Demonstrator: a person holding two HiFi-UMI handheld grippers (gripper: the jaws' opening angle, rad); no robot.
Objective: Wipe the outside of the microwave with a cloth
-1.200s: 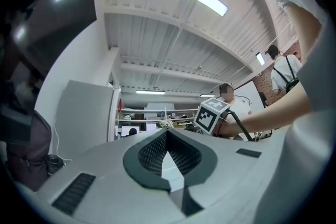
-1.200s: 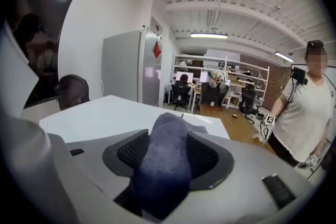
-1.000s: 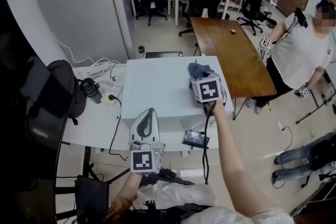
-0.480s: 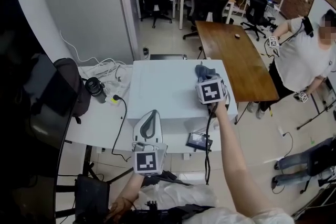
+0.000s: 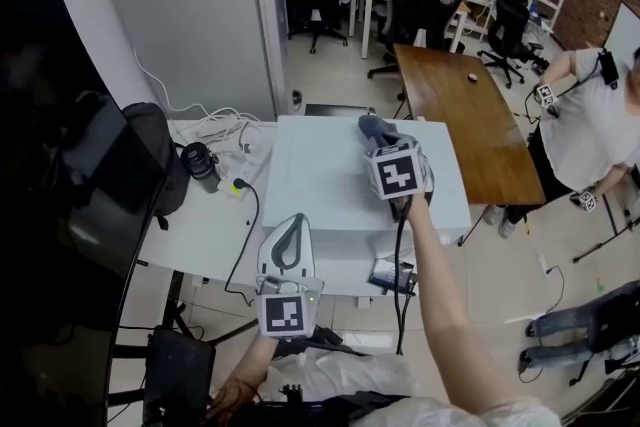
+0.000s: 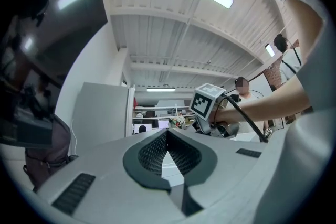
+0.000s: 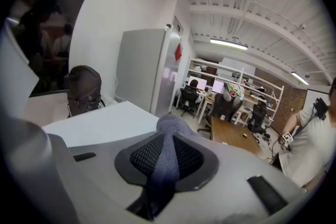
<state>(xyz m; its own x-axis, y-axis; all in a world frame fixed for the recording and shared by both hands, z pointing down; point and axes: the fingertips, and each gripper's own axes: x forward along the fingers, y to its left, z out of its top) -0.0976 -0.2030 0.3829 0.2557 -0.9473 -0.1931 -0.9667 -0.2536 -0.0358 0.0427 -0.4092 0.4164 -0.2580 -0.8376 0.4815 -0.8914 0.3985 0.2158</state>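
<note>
The microwave (image 5: 320, 177) is a white box on the white table, seen from above. My right gripper (image 5: 386, 145) is over its top right part, shut on a blue-grey cloth (image 5: 377, 128) that bunches out beyond the fingertips. In the right gripper view the cloth (image 7: 168, 149) runs as a pinched fold between the dark pads, with the microwave top (image 7: 100, 126) below and to the left. My left gripper (image 5: 284, 243) hovers at the microwave's front edge, jaws together with nothing between them. In the left gripper view the left gripper (image 6: 169, 159) points across the top toward the right hand's marker cube (image 6: 208, 103).
A black bag (image 5: 158, 163), a dark lens-like cylinder (image 5: 201, 159) and white cables (image 5: 226, 128) lie left of the microwave. A small dark device (image 5: 392, 274) sits by its front right corner. A wooden table (image 5: 462, 115) and a standing person (image 5: 598, 120) are to the right, a grey partition (image 5: 200, 15) behind.
The right gripper has closed on the cloth and lifted it a little off the microwave top. The left gripper has shifted slightly along the front edge.
</note>
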